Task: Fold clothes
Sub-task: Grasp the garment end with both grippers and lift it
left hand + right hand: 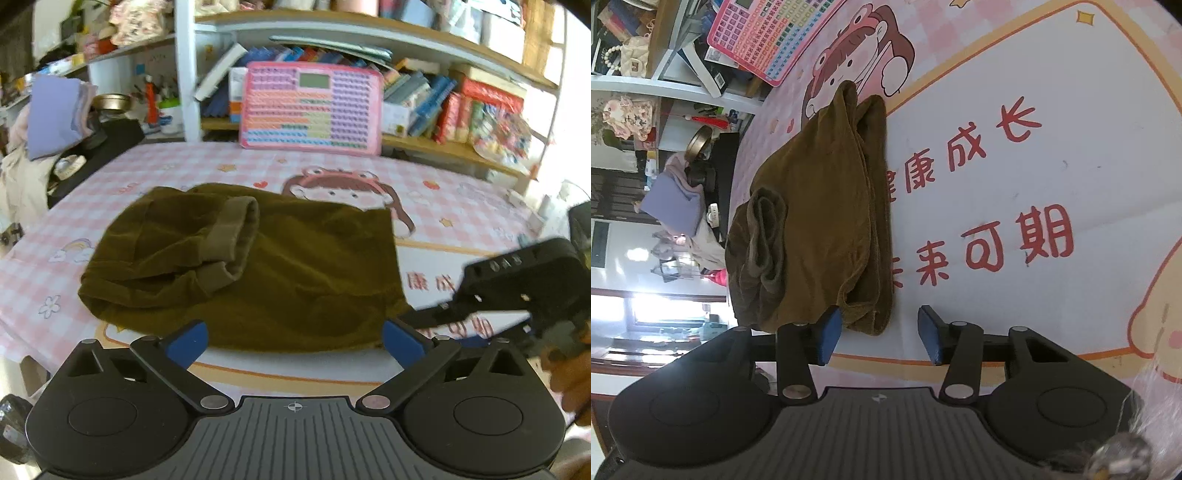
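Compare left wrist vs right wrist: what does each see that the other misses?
Left wrist only: the right gripper entering from the right beside the garment's near corner, the wooden shelf of books, and the left gripper with jaws wide open, nothing between them.

Right wrist only: the red printed characters on the white panel of the table cover, the garment's stacked folded edge, and its own jaws open with that edge's corner just ahead.

Both: the olive-brown folded garment, its ribbed cuff, the pink chequered table cover and the pink keypad toy board.

A: Env looking like a home, prob kid's room?
B: Yep. Cartoon pink-check table cover [461,218], pink learning pad [311,107] leaning on shelves [424,144] holding books [424,99] + toys.
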The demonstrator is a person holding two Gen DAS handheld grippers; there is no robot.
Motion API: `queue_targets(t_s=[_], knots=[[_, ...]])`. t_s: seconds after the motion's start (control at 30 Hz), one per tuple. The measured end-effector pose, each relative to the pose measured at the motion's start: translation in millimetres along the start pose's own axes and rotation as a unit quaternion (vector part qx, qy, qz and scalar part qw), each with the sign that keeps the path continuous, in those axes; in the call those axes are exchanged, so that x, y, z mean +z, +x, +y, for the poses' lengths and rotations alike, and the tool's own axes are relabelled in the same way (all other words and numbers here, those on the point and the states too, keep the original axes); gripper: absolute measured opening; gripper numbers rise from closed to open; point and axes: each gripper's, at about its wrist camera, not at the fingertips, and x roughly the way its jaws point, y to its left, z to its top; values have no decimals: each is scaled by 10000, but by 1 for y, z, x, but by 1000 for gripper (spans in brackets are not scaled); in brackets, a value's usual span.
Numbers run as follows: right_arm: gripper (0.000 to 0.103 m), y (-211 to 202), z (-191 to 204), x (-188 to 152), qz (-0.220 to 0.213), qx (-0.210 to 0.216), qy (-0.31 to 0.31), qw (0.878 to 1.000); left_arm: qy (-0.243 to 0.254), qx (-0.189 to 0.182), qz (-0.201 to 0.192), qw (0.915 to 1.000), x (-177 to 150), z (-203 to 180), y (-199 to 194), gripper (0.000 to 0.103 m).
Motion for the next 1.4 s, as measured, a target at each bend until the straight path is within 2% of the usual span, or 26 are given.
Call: queue_targets(t_s=[0.13, 0.23, 0.3, 0.37, 0.5, 0.67, 0.7, 0.73, 0.77, 0.8, 0.83, 0.87, 0.9, 0.93, 0.97, 1.0, 1.07, 1.2, 1.4], knots=[[40, 10, 2, 3, 79, 96, 98, 9999, 452, -185, 194, 9986, -2, -15, 4, 102], [33, 16, 3, 5, 89, 111, 219, 9997, 923, -300, 362, 9946, -5, -28, 12, 102], [19, 19, 4, 5, 104, 36, 251, 9996, 1302, -336, 426, 9900, -7, -38, 19, 102], [16, 19, 5, 6, 87, 48, 260, 9996, 1710, -282, 413, 9840, -10, -47, 26, 102], [13, 5, 17, 8, -119, 372, 54, 9992, 2331, -154, 321, 9718, -14, -60, 39, 101], [12, -4, 36, 12, -199, 460, -254, 9984, 2730, 187, 12, 9618, -9, -69, 55, 89], [12, -4, 39, 12, -202, 445, -312, 9983, 2884, 260, -72, 9571, -8, -73, 59, 83], [12, -4, 42, 12, -206, 428, -370, 9982, 3047, 313, -125, 9519, -7, -78, 64, 70], [12, -4, 43, 13, -203, 406, -397, 9982, 3210, 361, -154, 9462, -7, -82, 68, 62], [12, -4, 44, 13, -199, 384, -420, 9982, 3377, 402, -149, 9403, -7, -87, 73, 41], [12, -5, 45, 14, -204, 365, -436, 9982, 3532, 446, -147, 9344, -7, -91, 77, 27], [13, -6, 45, 15, -209, 346, -451, 9982, 3645, 467, -159, 9299, -8, -93, 80, 24], [20, -8, 44, 16, -253, 337, -451, 9981, 3692, 425, -177, 9282, -8, -94, 79, 16], [26, -11, 42, 17, -302, 330, -450, 9980, 3690, 368, -185, 9285, -8, -94, 78, 13], [50, -14, 39, 21, -376, 324, -436, 9978, 3647, 341, -201, 9303, -6, -93, 76, 12], [63, -17, 37, 24, -454, 318, -421, 9976, 3573, 324, -223, 9332, -4, -91, 74, 9], [64, -20, 31, 32, -543, 351, -322, 9974, 3406, 279, -262, 9394, 0, -87, 68, 9], [67, -6, 16, 50, -431, 443, 85, 9980, 2975, 122, -296, 9542, 11, -77, 57, 9], [67, 19, 9, 76, -347, 489, 547, 9967, 2809, -79, -199, 9595, 13, -74, 50, 8]])
